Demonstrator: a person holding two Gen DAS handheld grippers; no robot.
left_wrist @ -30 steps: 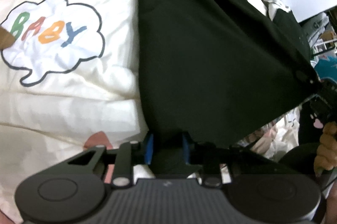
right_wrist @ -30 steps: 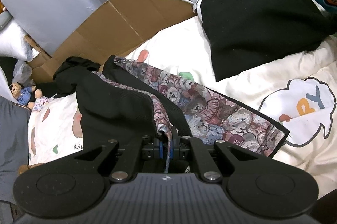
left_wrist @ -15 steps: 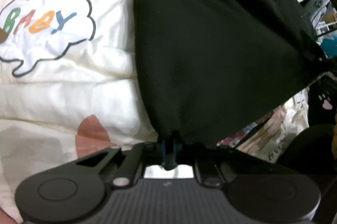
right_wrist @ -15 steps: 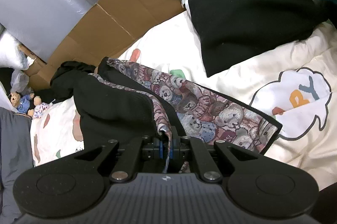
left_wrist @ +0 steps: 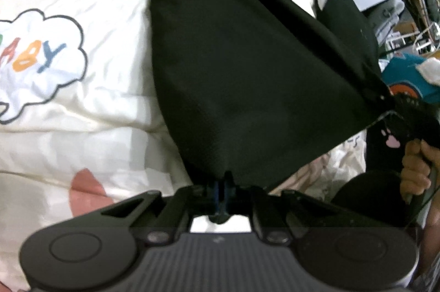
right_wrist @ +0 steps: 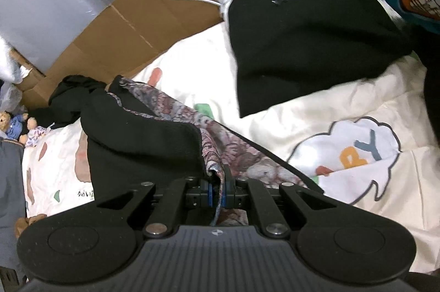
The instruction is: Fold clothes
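1. Left gripper [left_wrist: 221, 183]: its fingers are pinched tight on one corner of the black garment [left_wrist: 247, 66]. A second ago the blue pads stood apart around the cloth; half a second ago they had closed. The grip is therefore newly made and holds.
2. Garment: it hangs stretched as a taut sheet above the bed [left_wrist: 82, 110], running from the left gripper across to the right gripper [left_wrist: 404, 110]. Its far end trails down onto the quilt. The sheet now sits higher and further from the "BABY" print [left_wrist: 35, 58] than a second ago.
3. Right gripper [right_wrist: 217, 190]: its fingers are clamped on an edge where the bear-print lining [right_wrist: 233, 152] meets the black shell; unchanged over the last second. The hand [left_wrist: 416, 168] holds the handle.
4. Folded black item [right_wrist: 302, 31]: it lies flat on the bed, well apart from the held garment.
5. Judgement: with both corners now secured and the cloth spread, the garment is under control for laying out or doubling over. Which of these follows cannot be settled.
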